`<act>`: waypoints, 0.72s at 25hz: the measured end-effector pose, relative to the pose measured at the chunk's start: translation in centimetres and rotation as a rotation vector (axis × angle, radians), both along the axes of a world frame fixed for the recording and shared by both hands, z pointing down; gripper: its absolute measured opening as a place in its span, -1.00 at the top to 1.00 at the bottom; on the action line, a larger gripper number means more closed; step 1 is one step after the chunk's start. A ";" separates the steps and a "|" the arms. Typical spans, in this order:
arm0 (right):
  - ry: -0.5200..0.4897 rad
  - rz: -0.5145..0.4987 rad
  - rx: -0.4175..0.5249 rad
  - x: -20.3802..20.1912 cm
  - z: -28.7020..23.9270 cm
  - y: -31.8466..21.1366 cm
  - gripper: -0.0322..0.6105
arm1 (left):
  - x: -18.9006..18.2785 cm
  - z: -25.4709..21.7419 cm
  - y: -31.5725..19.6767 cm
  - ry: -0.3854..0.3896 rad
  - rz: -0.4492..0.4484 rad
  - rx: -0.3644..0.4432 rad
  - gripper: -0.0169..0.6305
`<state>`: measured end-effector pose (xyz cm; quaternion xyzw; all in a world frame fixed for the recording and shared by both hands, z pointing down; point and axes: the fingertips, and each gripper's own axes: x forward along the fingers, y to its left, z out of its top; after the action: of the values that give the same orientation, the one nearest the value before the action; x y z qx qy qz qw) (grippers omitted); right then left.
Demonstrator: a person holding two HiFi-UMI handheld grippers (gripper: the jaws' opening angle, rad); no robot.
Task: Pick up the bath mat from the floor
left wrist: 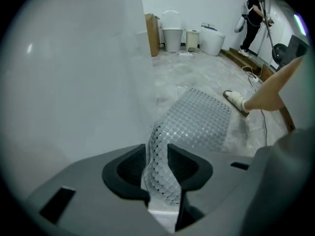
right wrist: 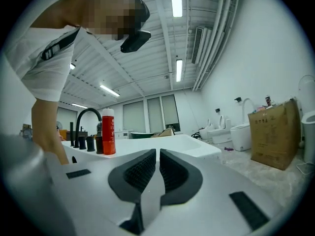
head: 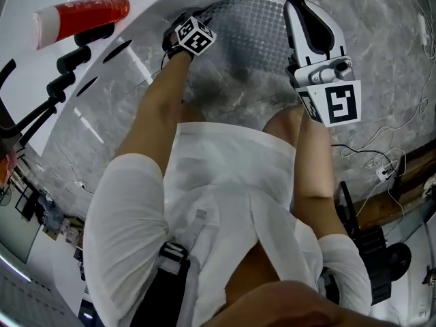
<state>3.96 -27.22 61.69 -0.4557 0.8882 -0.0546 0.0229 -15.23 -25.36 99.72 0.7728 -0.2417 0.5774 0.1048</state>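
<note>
The thin, limp mat (left wrist: 202,117) looked light, best held by its upturned edge, which stood between the left gripper's (left wrist: 157,150) parted jaws. The right gripper's (right wrist: 157,156) jaws were together.

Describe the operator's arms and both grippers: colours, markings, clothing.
The left gripper and the right gripper have pale grey-white shells and black pads with ribbed faces. Each carries a marker cube printed with black-and-white squares. The head view shows a black panel on the right gripper's body. The forearms are bare below short white sleeves. No cables show on the grippers.
</note>
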 end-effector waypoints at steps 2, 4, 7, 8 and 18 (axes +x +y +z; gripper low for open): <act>-0.005 0.004 0.002 -0.5 1.1 -0.2 0.81 | -0.5 2.4 -0.2 -0.053 -0.006 0.006 0.51; -0.015 0.010 0.002 -0.8 1.9 -0.3 0.81 | -0.8 4.6 -0.4 -0.106 -0.012 0.003 0.51; -0.020 0.012 0.003 -1.0 3.1 -0.3 0.80 | -1.2 7.1 -0.6 -0.182 -0.040 0.020 0.53; -0.021 0.013 0.002 -1.1 3.5 -0.3 0.80 | -1.4 7.7 -0.6 -0.207 -0.050 0.028 0.53; 0.001 -0.001 -0.014 -1.2 6.5 -0.1 0.81 | -2.6 11.9 -0.9 -0.332 -0.071 0.036 0.69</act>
<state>2.79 -27.35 68.14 -0.4553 0.8881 -0.0603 0.0191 -17.80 -26.28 111.64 0.6596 -0.2932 0.6885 0.0698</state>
